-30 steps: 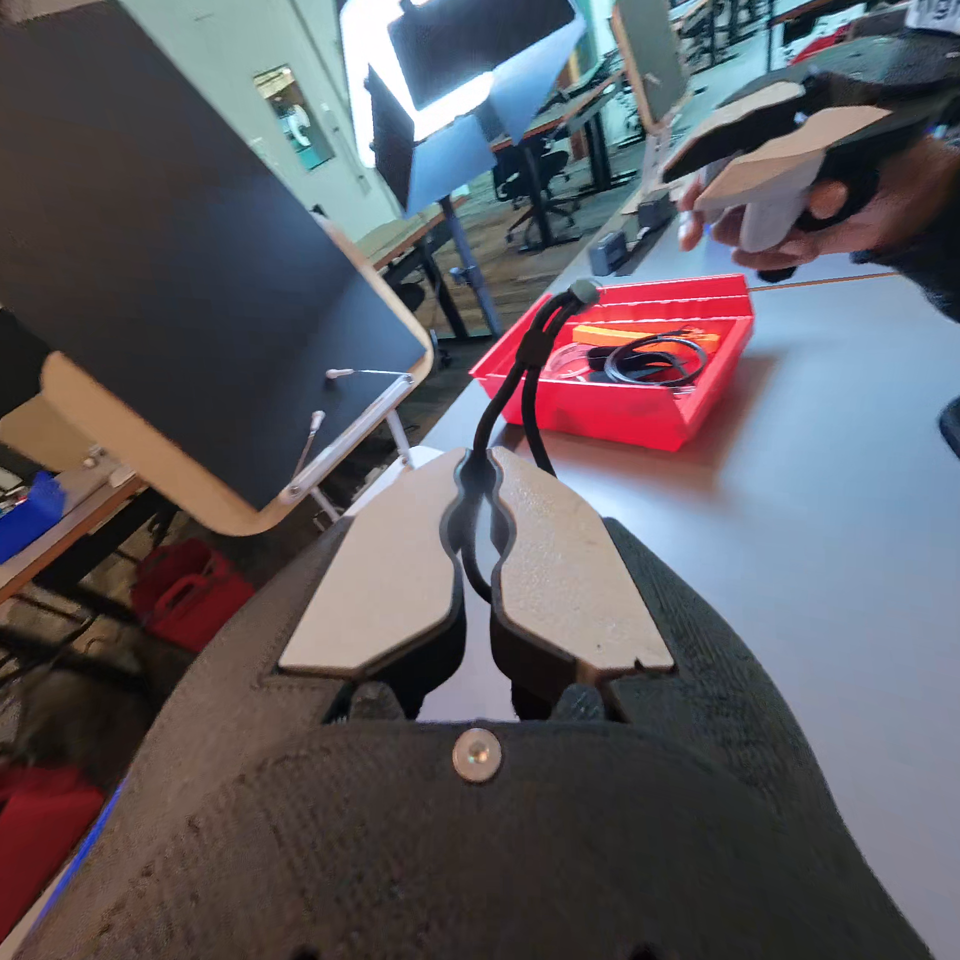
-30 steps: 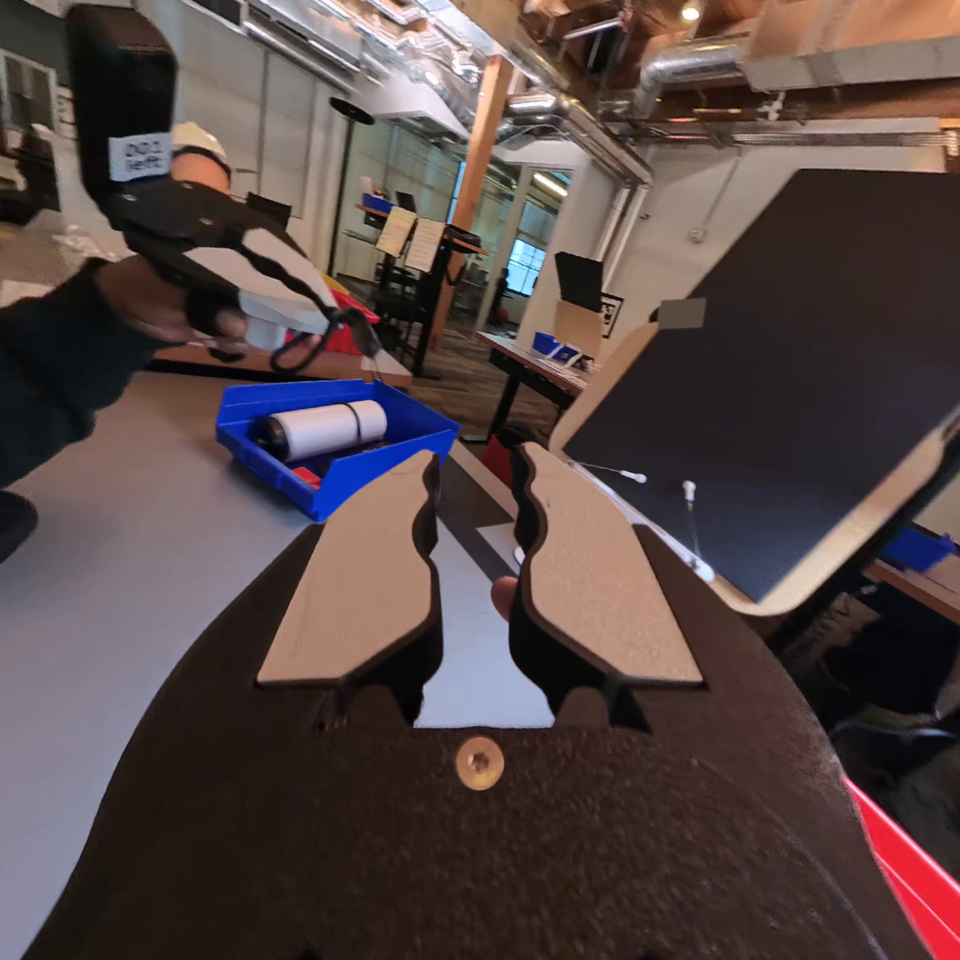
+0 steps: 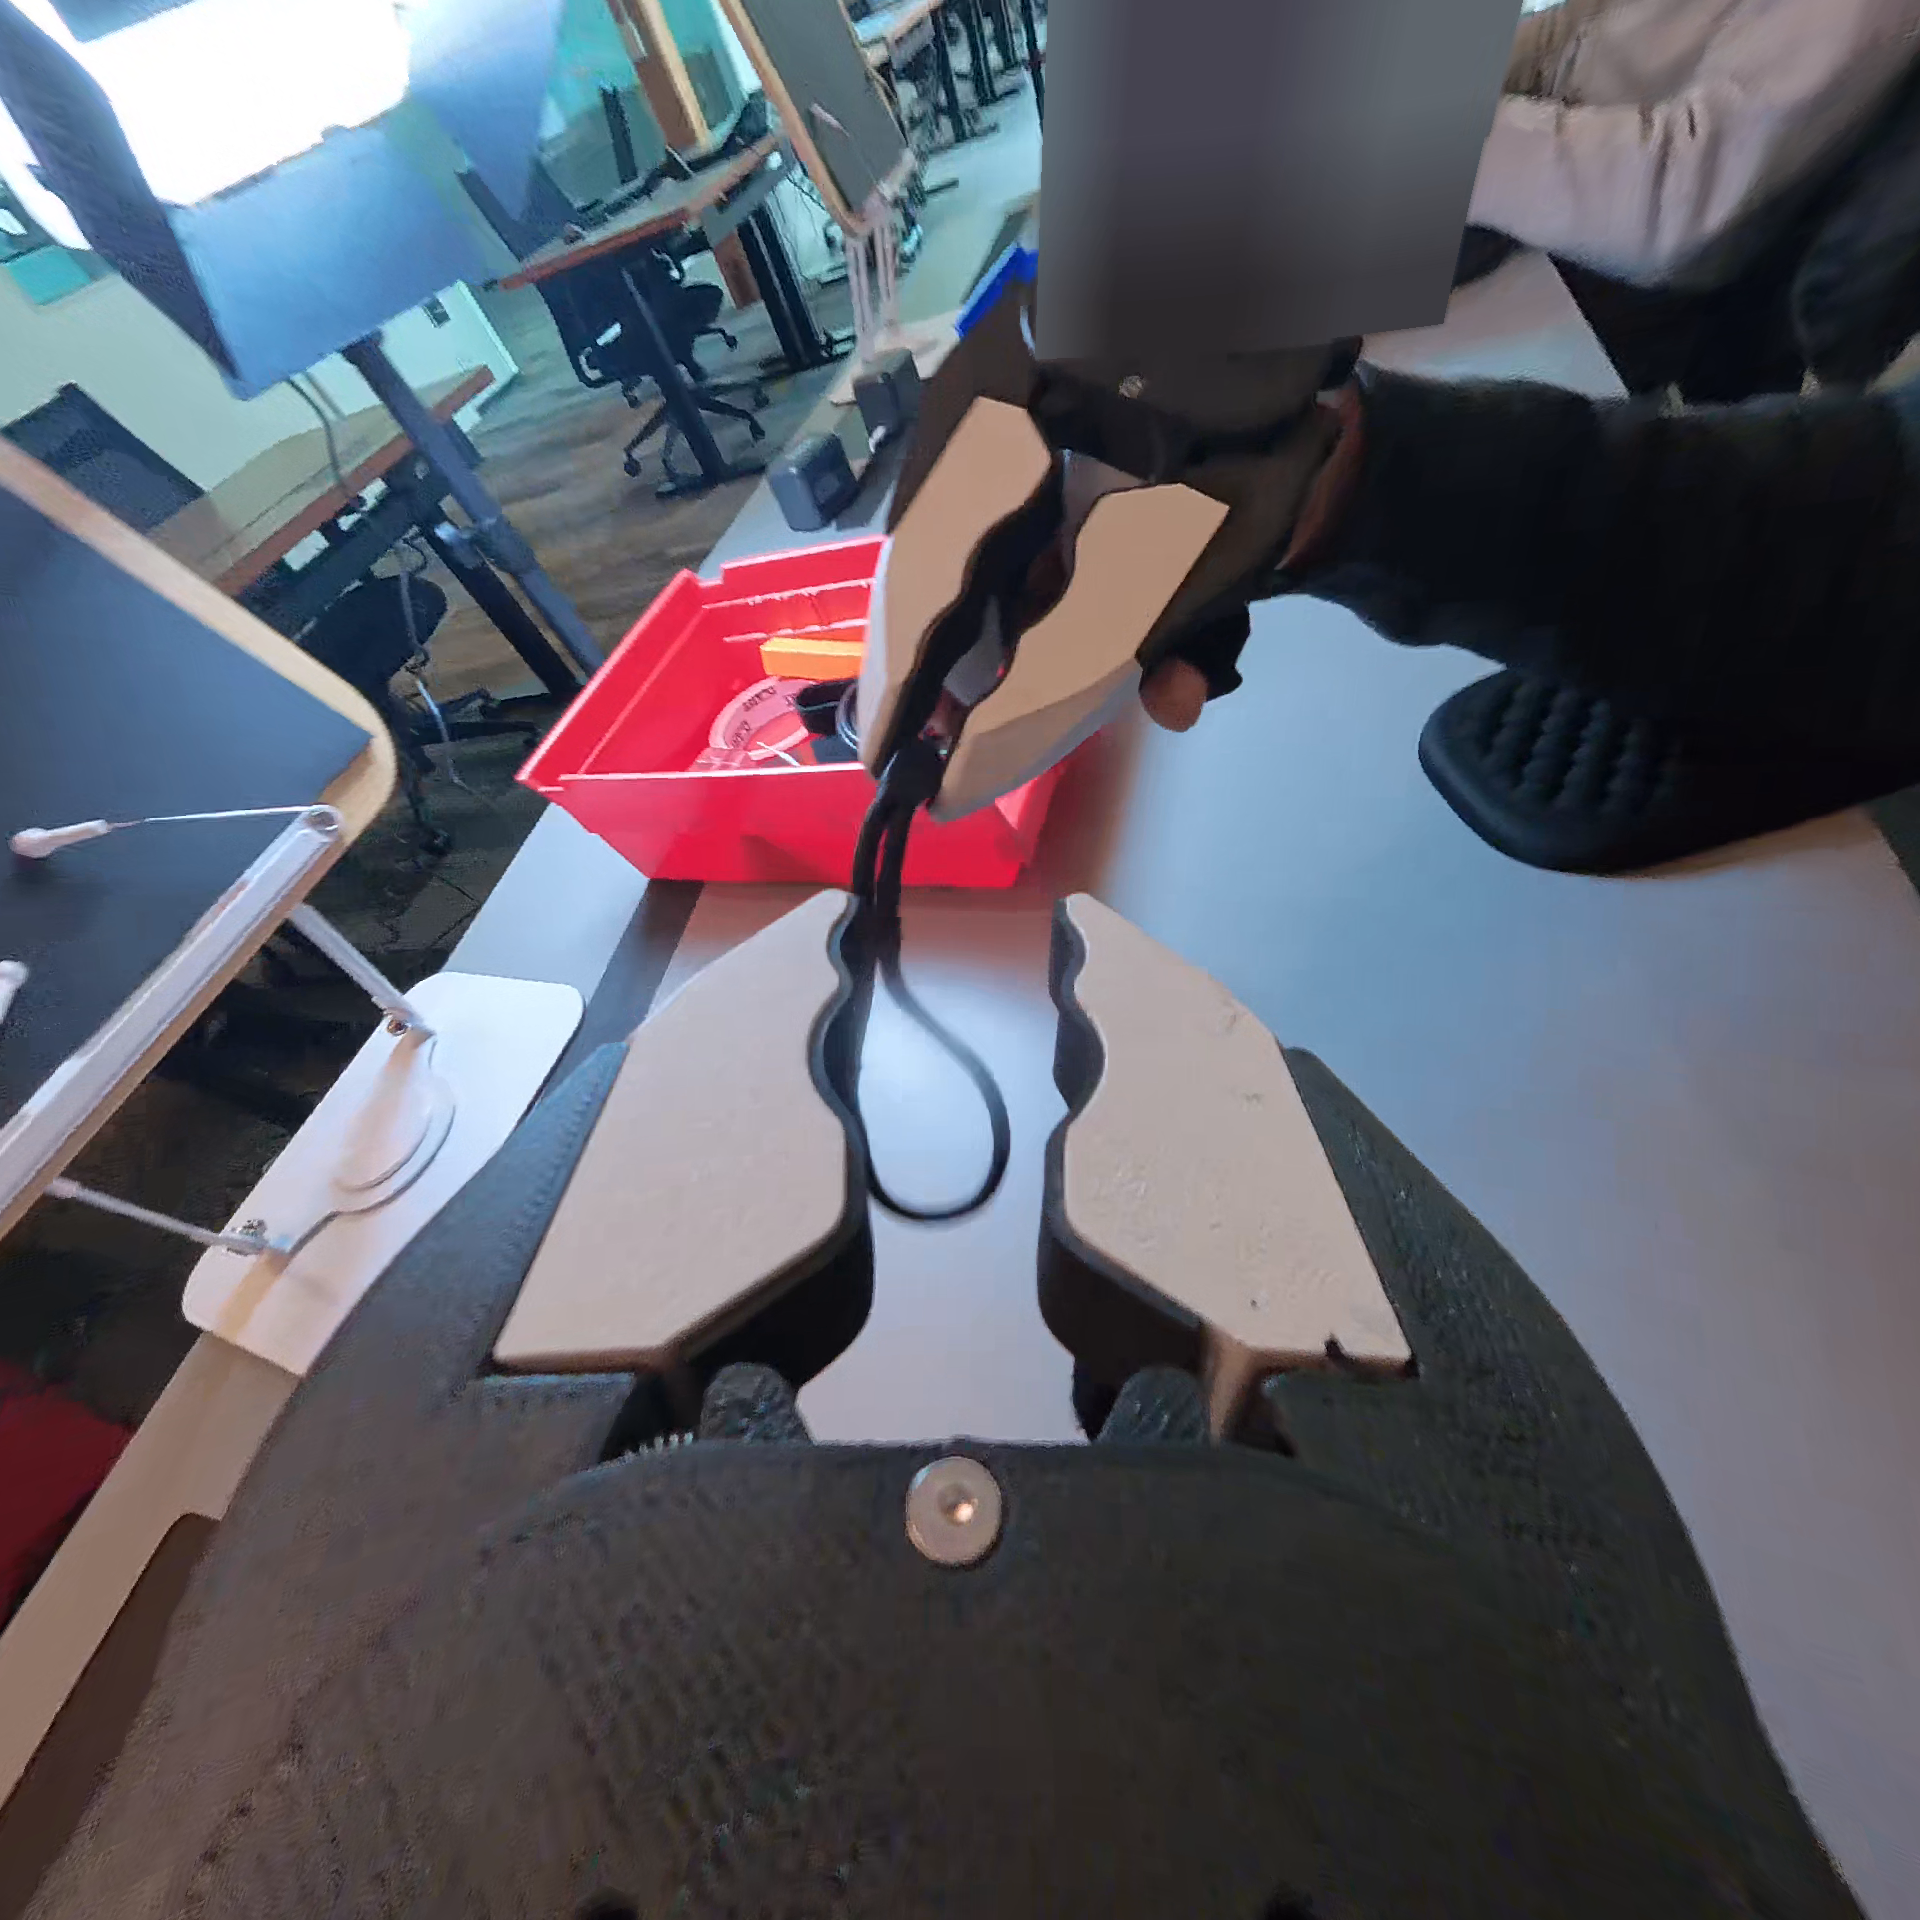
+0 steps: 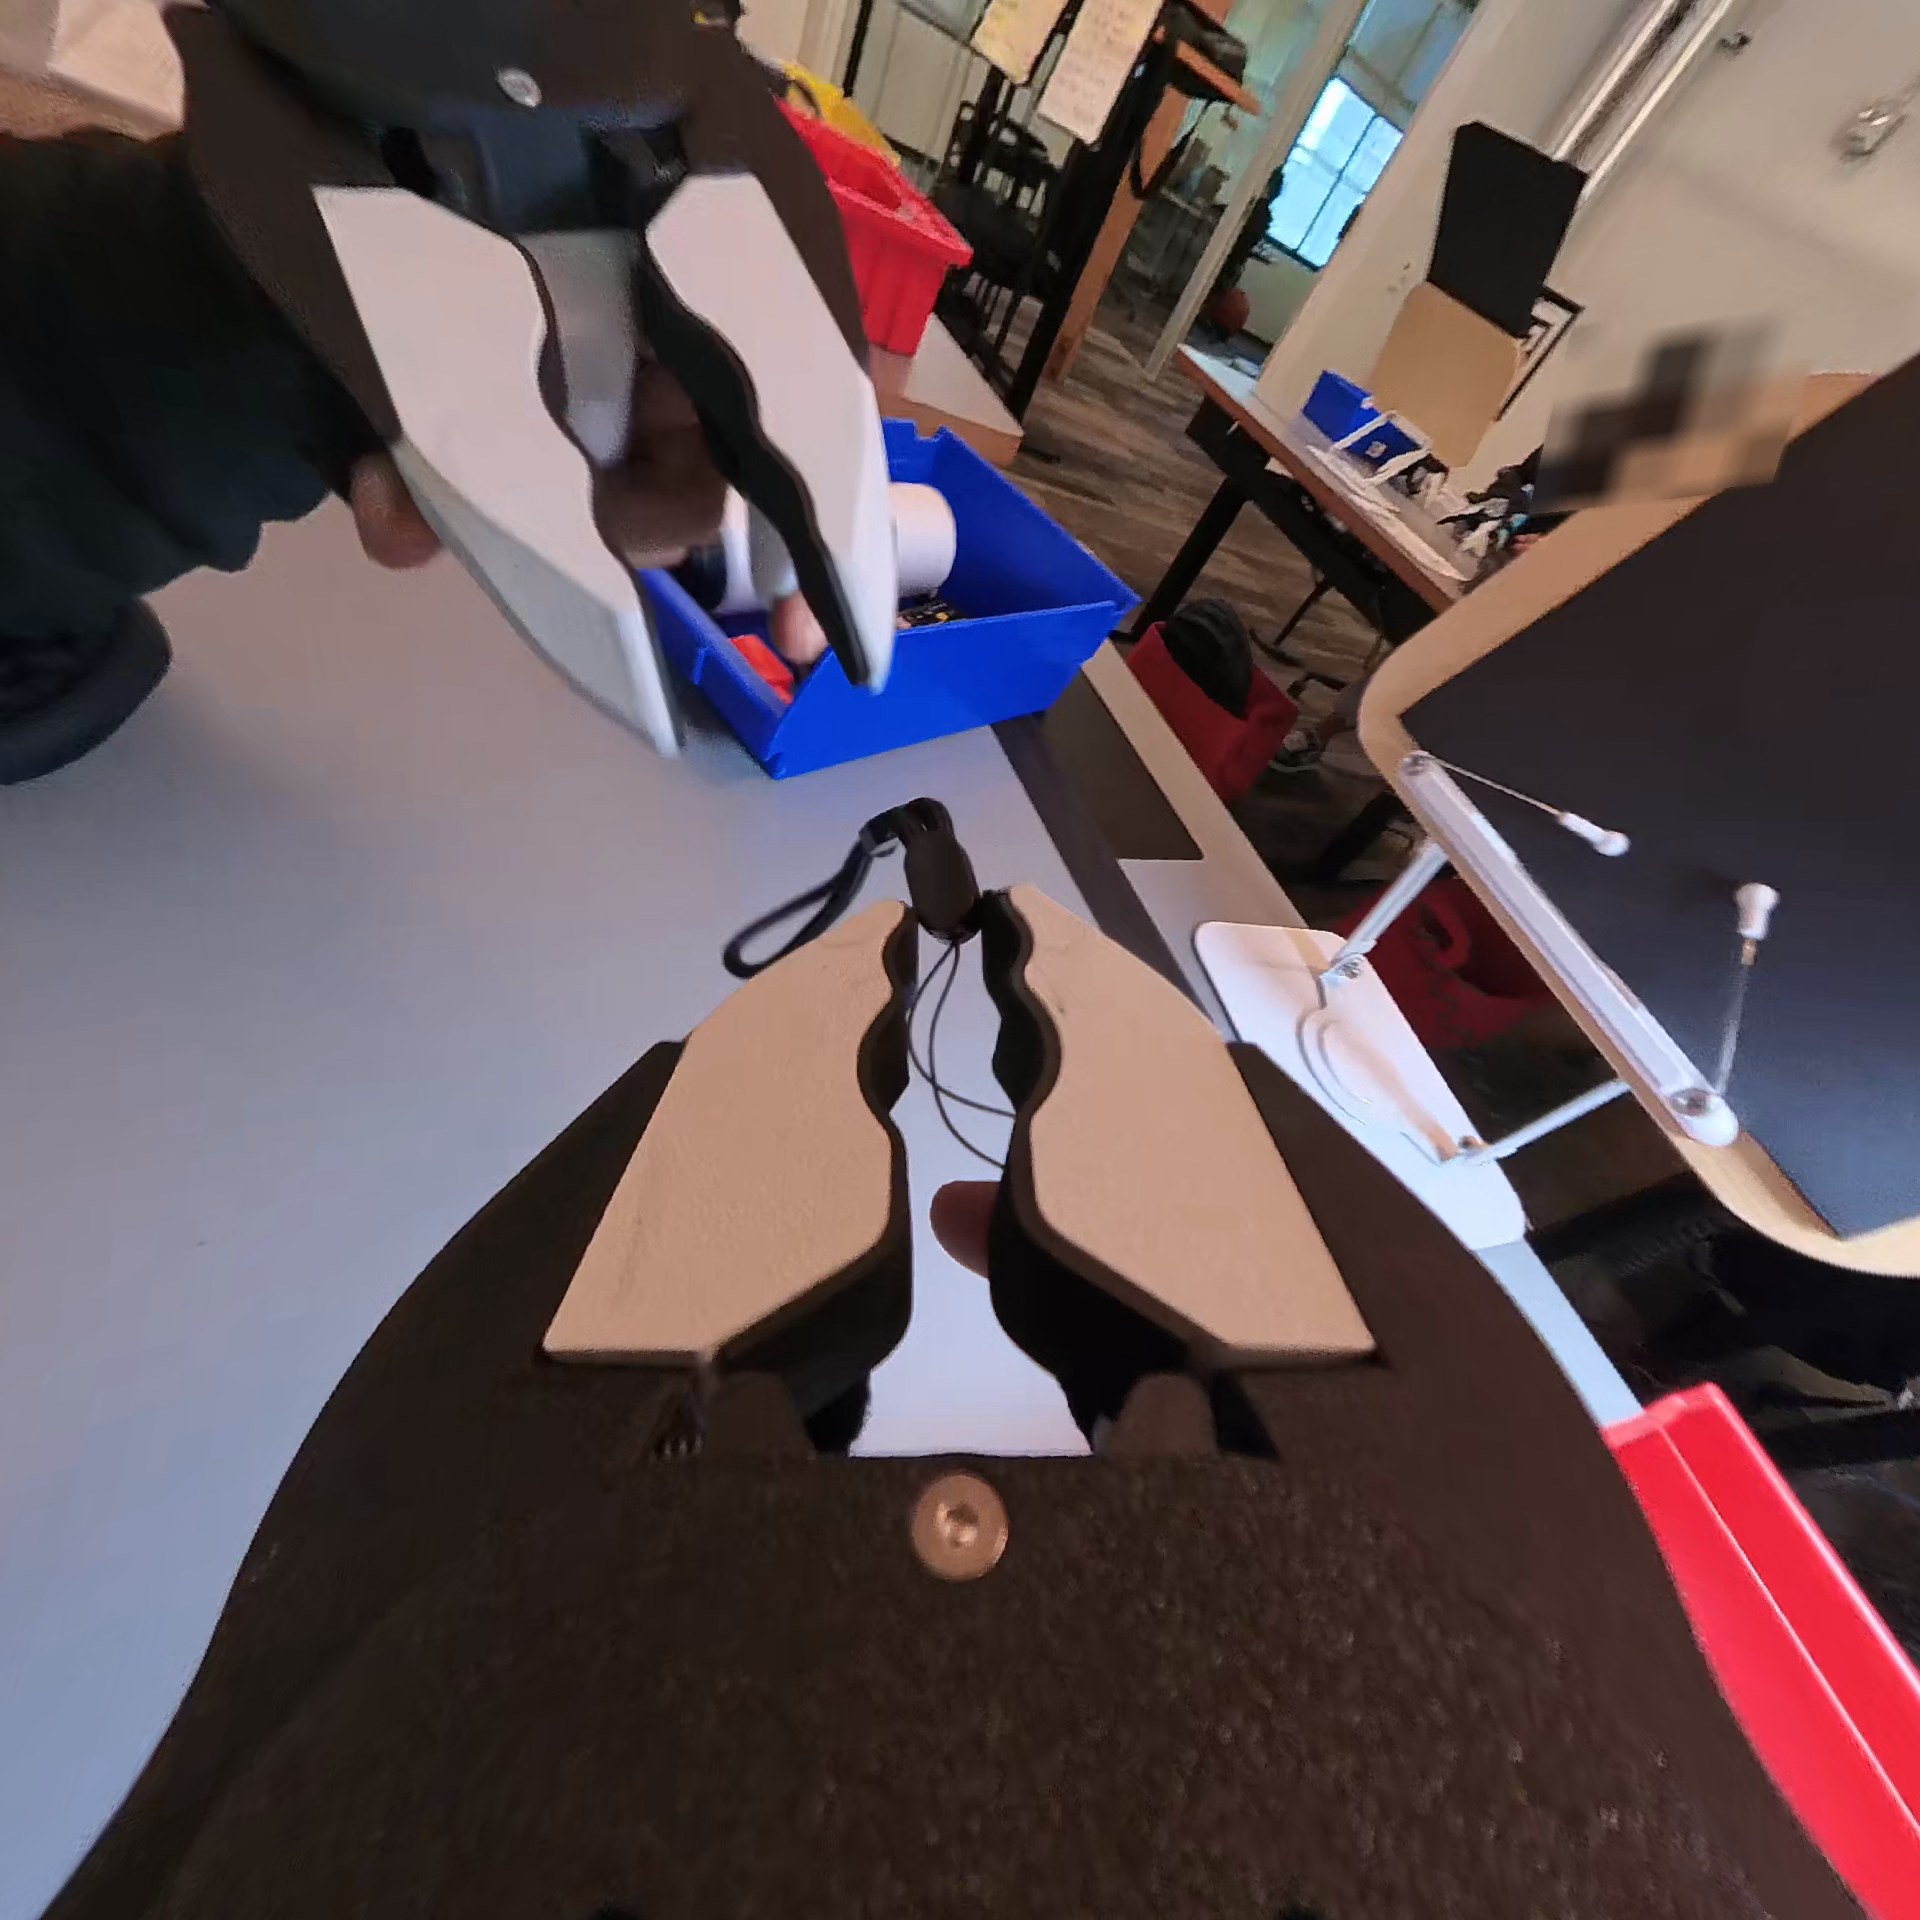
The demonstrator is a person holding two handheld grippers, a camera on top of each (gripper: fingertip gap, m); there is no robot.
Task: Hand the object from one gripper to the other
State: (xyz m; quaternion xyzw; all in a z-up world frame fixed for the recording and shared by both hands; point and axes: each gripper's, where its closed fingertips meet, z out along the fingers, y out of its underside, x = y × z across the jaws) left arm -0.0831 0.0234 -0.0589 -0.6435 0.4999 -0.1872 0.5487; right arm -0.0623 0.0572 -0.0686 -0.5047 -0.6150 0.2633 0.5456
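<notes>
In the left wrist view, the left hand-held gripper (image 3: 956, 925) now stands spread, where a second ago it was pressed together on the black cord loop (image 3: 930, 1101). The loop hangs in the gap between its fingers; it lies along the inner edge of the left finger, and whether it touches or only passes close I cannot tell. Just beyond, the right hand-held gripper (image 3: 914, 774), which was well apart a second ago, has come in nose to nose and pinches the cord's thick end. The right wrist view agrees: the right hand-held gripper (image 4: 951, 909) is pressed together on the black sleeve of the cord (image 4: 940, 868), thin strings trail back between its fingers, and the loop droops to the left above the grey counter (image 4: 312, 935). Beyond, the left hand-held gripper (image 4: 769, 707) is spread and apart from the cord, in front of a blue bin (image 4: 935, 686). In the left wrist view a red bin (image 3: 727, 821) sits on the counter behind the meeting point. My judgement is that the hand-over is essentially made: the right now carries the cord, and what remains is for the two to draw apart so the loop slides clear of the left fingers without snagging.
</notes>
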